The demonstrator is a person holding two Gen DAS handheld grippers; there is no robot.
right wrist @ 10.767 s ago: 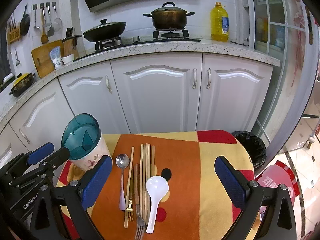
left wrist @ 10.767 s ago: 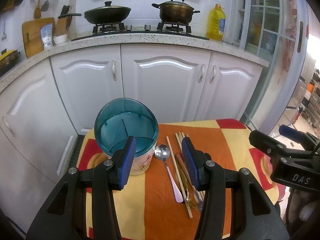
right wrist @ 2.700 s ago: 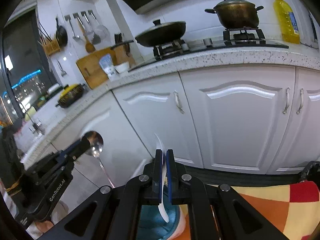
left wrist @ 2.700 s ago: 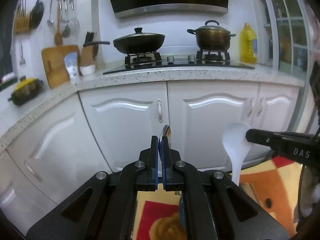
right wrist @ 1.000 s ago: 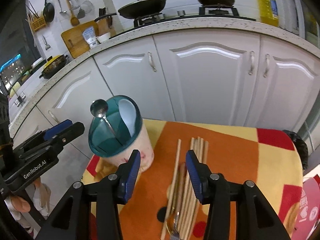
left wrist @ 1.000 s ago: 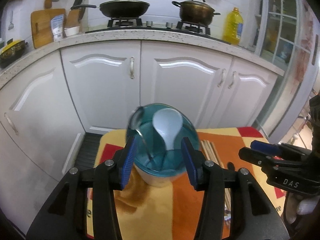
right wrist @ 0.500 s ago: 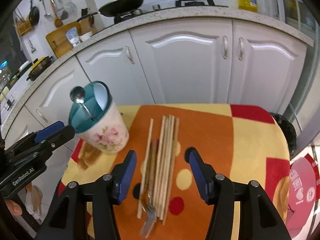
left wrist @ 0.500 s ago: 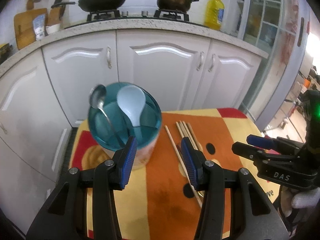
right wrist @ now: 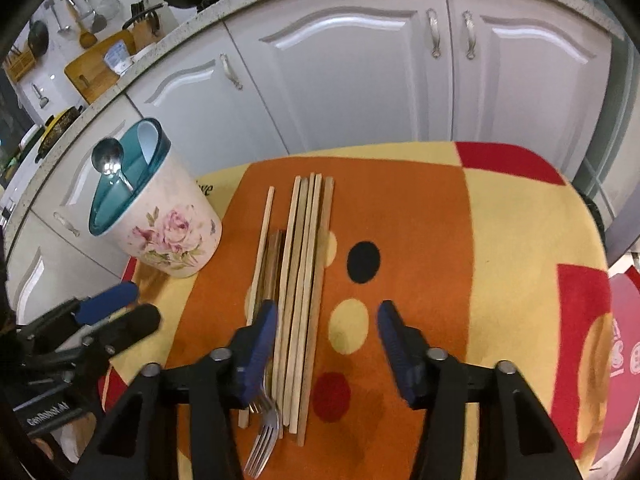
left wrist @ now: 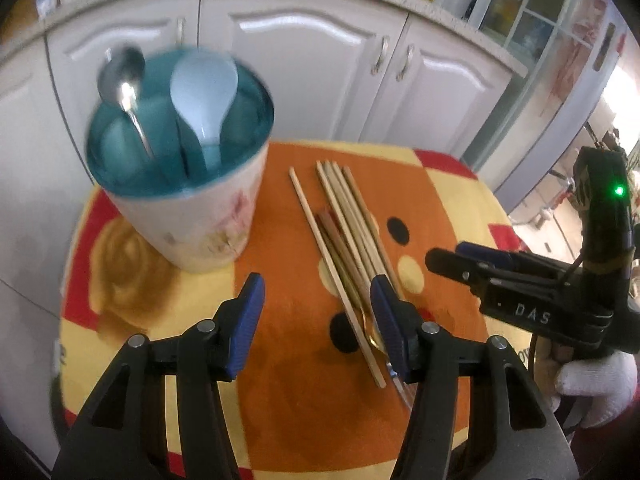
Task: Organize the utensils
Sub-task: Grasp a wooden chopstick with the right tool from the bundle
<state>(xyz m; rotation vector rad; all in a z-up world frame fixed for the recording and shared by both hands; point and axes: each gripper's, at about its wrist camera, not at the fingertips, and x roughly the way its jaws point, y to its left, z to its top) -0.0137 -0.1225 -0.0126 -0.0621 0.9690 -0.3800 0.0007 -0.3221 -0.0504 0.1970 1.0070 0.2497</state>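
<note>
two grippers of mine hang over the cloth-covered table (right wrist: 516, 216). my left gripper (left wrist: 316, 316) is opening wide, nothing between its jaws. the floral holder (right wrist: 172, 232) at the left edge carries a metal spoon (right wrist: 108, 164) and a white spoon (right wrist: 147, 141). chopsticks (right wrist: 304, 280) and a fork (right wrist: 262, 436) lie mid-cloth. my right gripper (right wrist: 326, 340) is closing, empty, with bare cloth to its right.
</note>
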